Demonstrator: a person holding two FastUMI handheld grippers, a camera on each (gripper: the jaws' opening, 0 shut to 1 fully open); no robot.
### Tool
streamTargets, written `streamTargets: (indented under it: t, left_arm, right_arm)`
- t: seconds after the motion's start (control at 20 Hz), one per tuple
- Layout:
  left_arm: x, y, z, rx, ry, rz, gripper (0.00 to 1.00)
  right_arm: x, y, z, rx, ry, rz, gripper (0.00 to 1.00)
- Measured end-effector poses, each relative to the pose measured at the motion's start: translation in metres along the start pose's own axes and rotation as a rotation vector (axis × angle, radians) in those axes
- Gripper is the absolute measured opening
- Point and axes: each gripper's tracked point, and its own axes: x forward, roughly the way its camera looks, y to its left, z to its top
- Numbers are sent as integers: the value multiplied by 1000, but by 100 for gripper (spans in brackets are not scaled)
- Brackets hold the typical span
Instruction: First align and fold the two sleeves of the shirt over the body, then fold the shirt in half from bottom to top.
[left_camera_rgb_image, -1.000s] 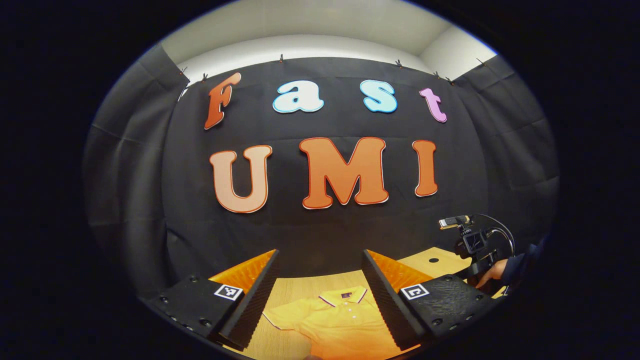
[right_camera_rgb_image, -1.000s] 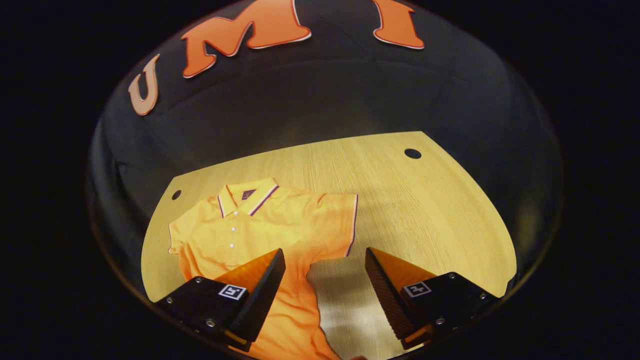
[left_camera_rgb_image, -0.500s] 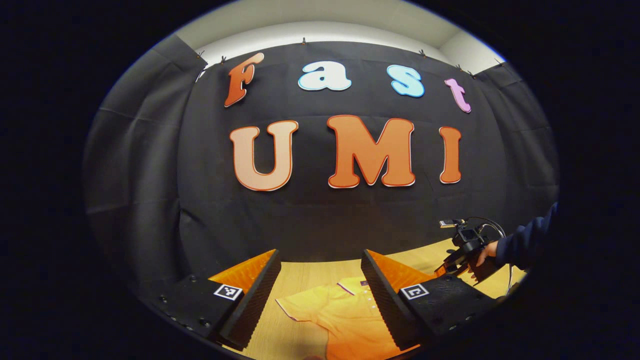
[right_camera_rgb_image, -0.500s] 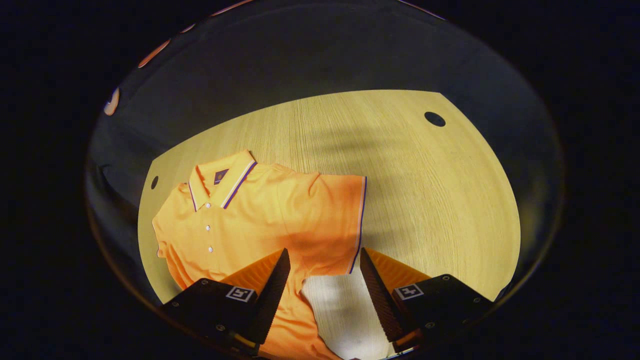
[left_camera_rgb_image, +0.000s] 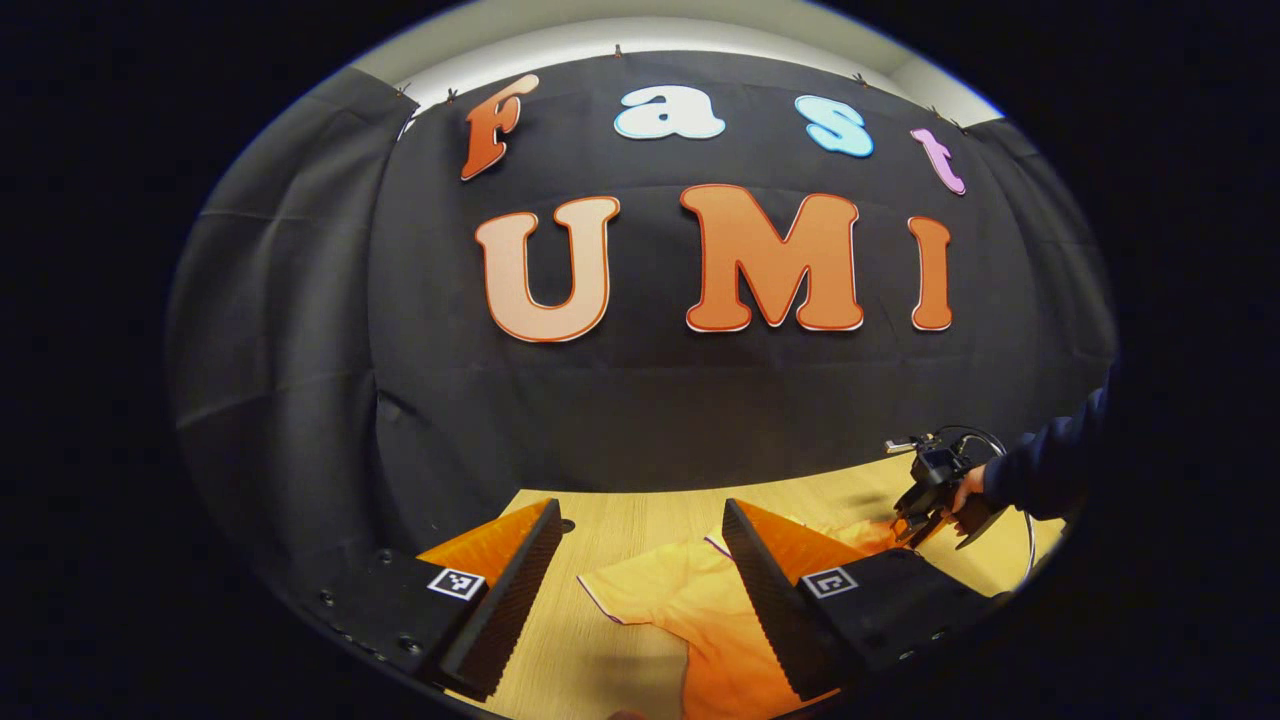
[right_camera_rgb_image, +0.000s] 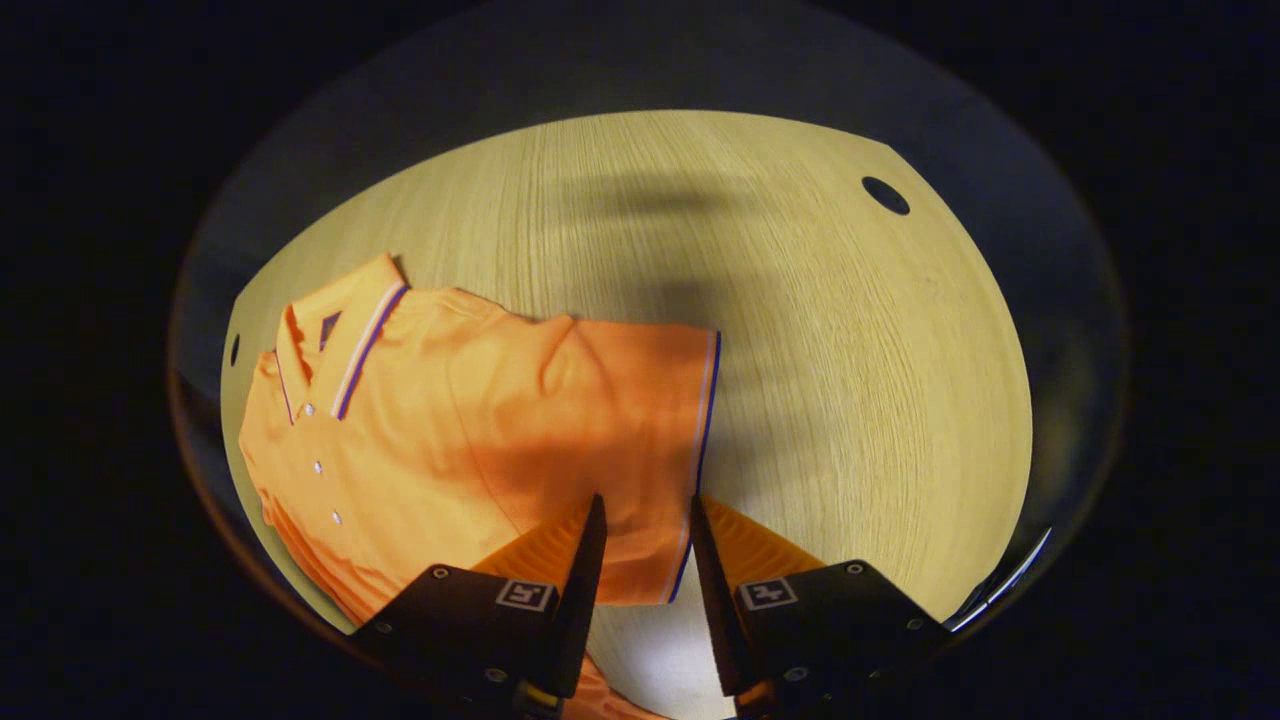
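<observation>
The left gripper (left_camera_rgb_image: 640, 590) is hanging spread wide over the shirt's (right_camera_rgb_image: 450, 420) near sleeve (left_camera_rgb_image: 640, 590), gripping nothing. The shirt is lying flat and collar-up on the wooden table (right_camera_rgb_image: 850, 380), both sleeves unfolded, so by my reckoning the whole job is lying ahead. Further right, the right gripper (right_camera_rgb_image: 640, 560) is narrowing around the other sleeve's (right_camera_rgb_image: 640, 400) striped hem, not yet pinching it. Black cloth (left_camera_rgb_image: 300, 350) is walling the booth behind.

The orange polo shirt (right_camera_rgb_image: 440, 420) lies flat on the pale wooden table (right_camera_rgb_image: 850, 380), collar toward the far left. The right gripper (right_camera_rgb_image: 643, 545) sits low over one sleeve (right_camera_rgb_image: 640, 420), its fingers narrowly apart astride the striped cuff edge.
</observation>
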Motion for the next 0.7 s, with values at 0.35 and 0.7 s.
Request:
streamTargets:
  t: [0.35,0.7]
  left_arm:
    - [13,22,-18,-34,37,4,99]
    - [20,34,-31,-68,59,-6,99]
  right_arm:
    - [-11,10,3,165,-32,89,19]
    - [-56,48,20,133,-136,172,6]
